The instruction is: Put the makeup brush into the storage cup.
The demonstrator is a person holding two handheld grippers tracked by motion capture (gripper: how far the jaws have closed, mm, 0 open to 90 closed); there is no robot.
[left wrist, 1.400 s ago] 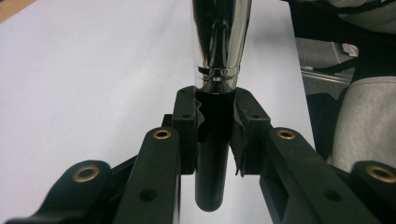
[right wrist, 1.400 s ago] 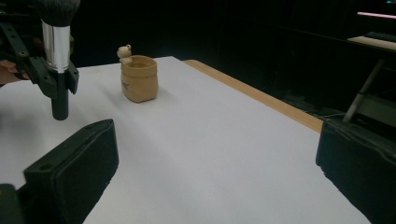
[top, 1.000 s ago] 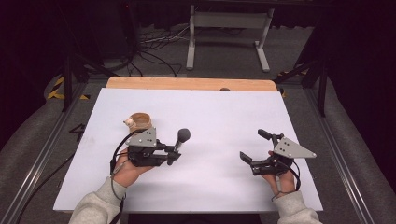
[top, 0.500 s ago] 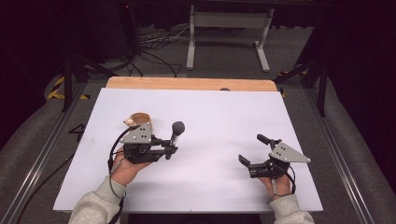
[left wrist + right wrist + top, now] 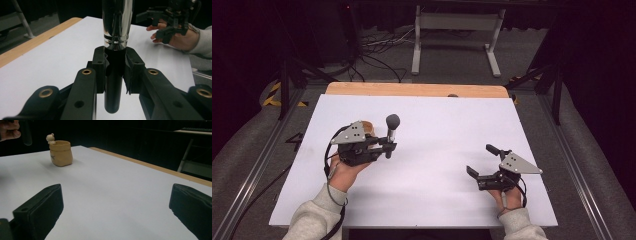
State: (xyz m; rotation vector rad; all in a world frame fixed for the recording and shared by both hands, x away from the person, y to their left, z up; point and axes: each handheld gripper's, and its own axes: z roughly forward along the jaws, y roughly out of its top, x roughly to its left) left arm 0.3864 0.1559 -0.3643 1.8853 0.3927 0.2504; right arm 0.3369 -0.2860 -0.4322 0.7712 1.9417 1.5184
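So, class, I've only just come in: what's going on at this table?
A person works at a white table with a gripper in each hand. The left gripper is shut on a microphone at its dark handle, holding it upright above the table. Close behind that gripper stands a small tan pot with a little bear figure on its rim. The right gripper rests low on the other side with its fingers wide open, holding nothing.

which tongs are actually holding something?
The left tongs: shut on the black-and-chrome microphone-shaped rod, held upright. The right tongs stand open with nothing between them, over bare white tabletop.
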